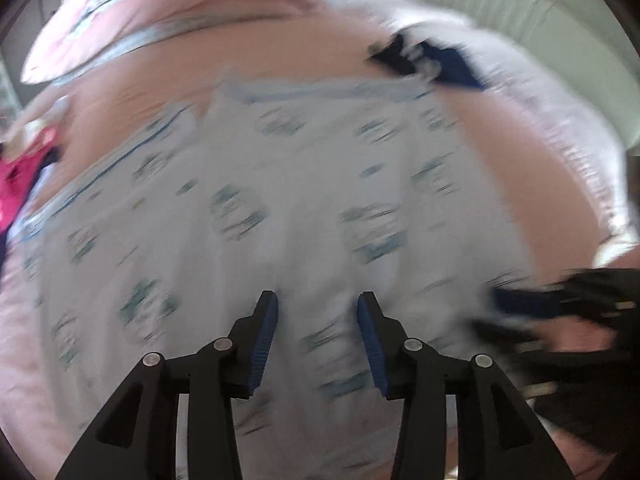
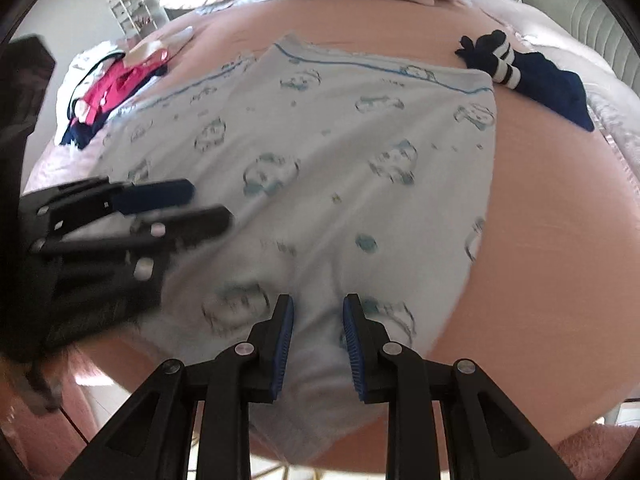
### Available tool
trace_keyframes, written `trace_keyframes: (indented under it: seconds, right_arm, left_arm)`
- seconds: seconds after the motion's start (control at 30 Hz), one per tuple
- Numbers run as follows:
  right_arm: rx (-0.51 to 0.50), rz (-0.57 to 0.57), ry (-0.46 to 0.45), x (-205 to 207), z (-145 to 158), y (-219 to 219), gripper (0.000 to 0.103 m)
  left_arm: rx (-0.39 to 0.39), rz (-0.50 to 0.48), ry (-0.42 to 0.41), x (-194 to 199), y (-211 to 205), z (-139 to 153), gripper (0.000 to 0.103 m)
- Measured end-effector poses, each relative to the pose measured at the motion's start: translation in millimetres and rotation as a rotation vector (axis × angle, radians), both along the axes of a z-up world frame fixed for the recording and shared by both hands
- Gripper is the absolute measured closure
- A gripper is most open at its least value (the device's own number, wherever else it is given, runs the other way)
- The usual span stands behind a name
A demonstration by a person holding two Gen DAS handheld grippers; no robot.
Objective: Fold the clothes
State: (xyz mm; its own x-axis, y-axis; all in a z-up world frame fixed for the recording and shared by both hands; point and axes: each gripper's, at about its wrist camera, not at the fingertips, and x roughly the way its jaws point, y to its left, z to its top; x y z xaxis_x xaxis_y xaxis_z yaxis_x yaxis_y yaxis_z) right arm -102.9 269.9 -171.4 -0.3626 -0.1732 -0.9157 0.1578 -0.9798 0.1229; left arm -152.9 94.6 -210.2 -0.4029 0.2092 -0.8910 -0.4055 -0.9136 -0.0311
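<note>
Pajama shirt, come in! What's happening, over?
Both tongs open, left and right. Pajama shirt flat on bed, unheld. Dark sock lies clear.

Left tool (image 1: 318,300) jaws parted, right tool (image 2: 318,302) jaws parted, both angled downward

Pink-sheeted bed (image 2: 540,240), pale ribbed headboard (image 2: 592,20), white shelf rack (image 2: 134,10) behind.

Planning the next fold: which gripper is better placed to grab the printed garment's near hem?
Right. The right gripper stands open over the near hem of the printed garment; the left gripper hovers open over its middle.
</note>
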Motion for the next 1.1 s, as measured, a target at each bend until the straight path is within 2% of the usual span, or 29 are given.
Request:
trace_keyframes:
  seconds: [0.07,0.17,0.23,0.3,0.33,0.43,0.53,0.63,0.7,0.77,0.83,0.93,1.0,1.1]
  right_arm:
    - [0.006,-0.017,-0.015,3.9,-6.2,10.8,0.078]
    - [0.004,-0.031,-0.016,21.6,-7.6,28.7,0.082]
    - [0.022,-0.031,-0.028,33.8,-8.4,34.9,0.081]
    - [0.024,-0.034,-0.032,38.8,-5.6,35.6,0.08]
    - [0.016,-0.043,-0.022,39.9,-1.9,36.8,0.08]
    - [-0.056,-0.058,0.078,39.0,19.9,35.6,0.078]
    - [-0.096,-0.003,0.165,26.0,35.0,13.5,0.077]
    - [-0.057,0.072,0.155,8.1,26.1,-16.1,0.077]
    - [-0.027,0.091,0.082,-2.2,7.6,-28.7,0.077]
    - [0.006,0.083,-0.011,-1.2,-10.9,-30.7,0.077]
    - [0.001,0.086,0.01,18.9,-1.8,-19.4,0.077]
    - [-0.001,0.113,-0.024,39.1,3.1,-15.1,0.075]
    - [0.017,0.117,-0.011,48.5,6.1,-17.1,0.072]
    - [-0.108,0.091,0.044,50.5,20.3,-13.7,0.072]
  left_arm:
    - [0.022,0.023,-0.001,0.6,-13.3,2.6,0.064]
    - [0.007,0.086,0.006,1.0,-28.3,7.5,0.065]
    - [0.055,0.117,0.008,6.3,-35.0,14.3,0.065]
    - [0.129,0.108,0.017,16.4,-36.7,23.4,0.065]
    - [0.138,0.102,0.029,22.8,-34.8,27.3,0.065]
    - [0.152,0.104,0.041,42.5,-35.7,35.3,0.065]
    - [0.165,0.114,0.007,52.9,-39.8,31.2,0.065]
    - [0.134,0.117,-0.047,60.3,-41.9,18.6,0.065]
    - [0.119,0.103,-0.082,65.9,-43.3,10.2,0.064]
    - [0.11,0.075,-0.085,73.5,-45.1,8.9,0.063]
    - [0.099,0.056,-0.094,81.9,-48.4,9.0,0.062]
    - [0.092,0.04,-0.053,94.6,-50.7,12.3,0.062]
    - [0.139,0.063,-0.013,99.4,-57.5,19.5,0.062]
    - [0.184,0.112,0.066,101.5,-68.4,31.4,0.062]
